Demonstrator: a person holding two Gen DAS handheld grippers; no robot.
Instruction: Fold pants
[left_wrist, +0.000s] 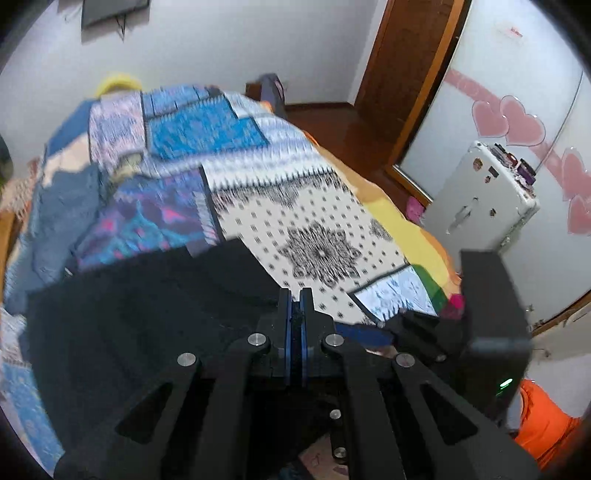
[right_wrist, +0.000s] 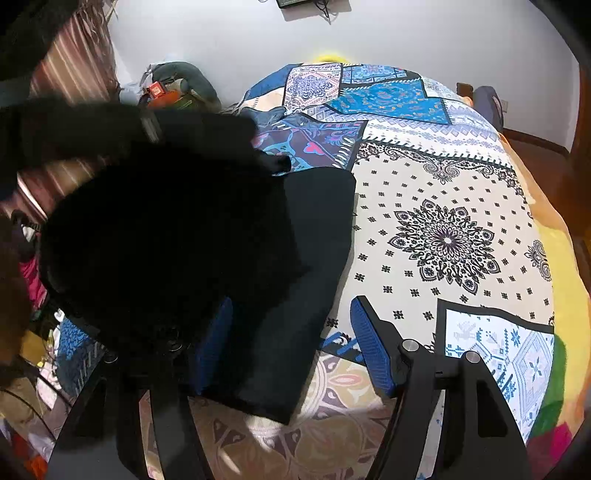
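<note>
on the patterned bedspread (right_wrist: 447, 177), left fingers (left_wrist: 295, 306) pinch the black pants (right_wrist: 317, 258); right fingers (right_wrist: 295, 343) spread astride them.

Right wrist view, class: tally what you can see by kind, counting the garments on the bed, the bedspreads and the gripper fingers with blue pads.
Black pants: 1
Patchwork bedspread: 1
Blue-padded gripper fingers: 2
Total: 4
</note>
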